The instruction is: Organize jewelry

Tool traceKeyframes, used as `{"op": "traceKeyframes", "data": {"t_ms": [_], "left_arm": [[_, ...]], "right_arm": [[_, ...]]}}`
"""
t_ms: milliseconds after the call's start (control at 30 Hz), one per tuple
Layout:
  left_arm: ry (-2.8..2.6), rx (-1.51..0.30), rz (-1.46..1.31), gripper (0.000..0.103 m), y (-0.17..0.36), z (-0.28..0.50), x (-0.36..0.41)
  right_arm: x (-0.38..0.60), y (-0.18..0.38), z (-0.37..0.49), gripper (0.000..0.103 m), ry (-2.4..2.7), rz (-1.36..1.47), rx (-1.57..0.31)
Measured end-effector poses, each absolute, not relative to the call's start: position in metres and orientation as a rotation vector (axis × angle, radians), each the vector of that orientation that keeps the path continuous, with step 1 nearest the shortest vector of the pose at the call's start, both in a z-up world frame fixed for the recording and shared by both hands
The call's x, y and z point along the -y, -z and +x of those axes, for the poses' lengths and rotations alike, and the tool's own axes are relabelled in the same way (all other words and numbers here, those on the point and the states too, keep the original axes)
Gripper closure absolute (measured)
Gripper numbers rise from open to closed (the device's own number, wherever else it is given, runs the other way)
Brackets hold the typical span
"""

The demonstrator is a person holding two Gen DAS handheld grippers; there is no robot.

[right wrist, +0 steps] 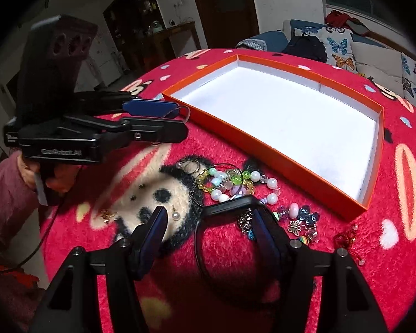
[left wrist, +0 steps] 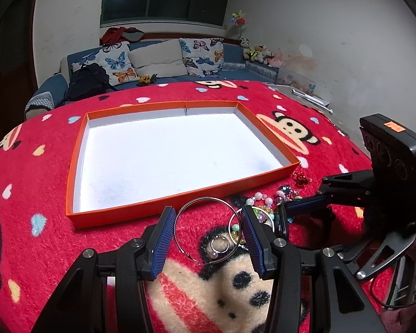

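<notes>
**Both grippers spread over the jewelry pile beside the orange tray**

In the left wrist view, the left gripper (left wrist: 208, 233) has its blue pads wide apart, straddling a large silver hoop earring (left wrist: 208, 229) that lies flat on the red monkey-print blanket (left wrist: 124, 249). Inside the hoop, toward 5 o'clock, sits a small ring (left wrist: 220, 244) with a pearl stud (left wrist: 214, 254) just below it. At 2 o'clock from the hoop lies the beaded bracelet (left wrist: 259, 198), and the right gripper (left wrist: 284, 217) comes in from 3 o'clock.

From the right wrist view, the right gripper (right wrist: 210, 222) is also spread open, holding nothing. A black hairband (right wrist: 227, 208) crosses between its fingers; whether its right finger touches the band is hard to tell. A loose pearl earring (right wrist: 175, 215) lies just beside the left finger. The colourful bead bracelets (right wrist: 230, 183) lie at 12 o'clock from the gripper, a butterfly charm (right wrist: 295, 226) and blue crystals at 3 o'clock, a red knotted piece (right wrist: 346, 237) farther right.

The orange tray (right wrist: 277, 149), white inside, sits at 1 o'clock, with no jewelry in it.
</notes>
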State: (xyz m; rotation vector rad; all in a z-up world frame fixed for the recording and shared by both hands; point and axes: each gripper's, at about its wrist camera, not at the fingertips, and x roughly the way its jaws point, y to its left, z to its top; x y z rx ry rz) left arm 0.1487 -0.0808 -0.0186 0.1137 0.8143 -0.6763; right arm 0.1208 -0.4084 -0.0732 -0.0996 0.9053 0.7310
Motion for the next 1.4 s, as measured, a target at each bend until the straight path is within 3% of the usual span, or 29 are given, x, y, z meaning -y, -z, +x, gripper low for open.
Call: {"op": "traceKeyframes", "data": {"t_ms": [567, 1400], "left_arm": [[0.859, -0.851, 0.112, 0.051, 0.020, 0.116, 0.123], [0.771, -0.844, 0.107, 0.051, 0.016, 0.138, 0.099]], "right_arm": [[0.418, 0.071, 0.117, 0.032, -0.826, -0.085, -0.967], [0.408, 0.069, 0.112, 0.029, -0.766, -0.183, -0.921]]}}
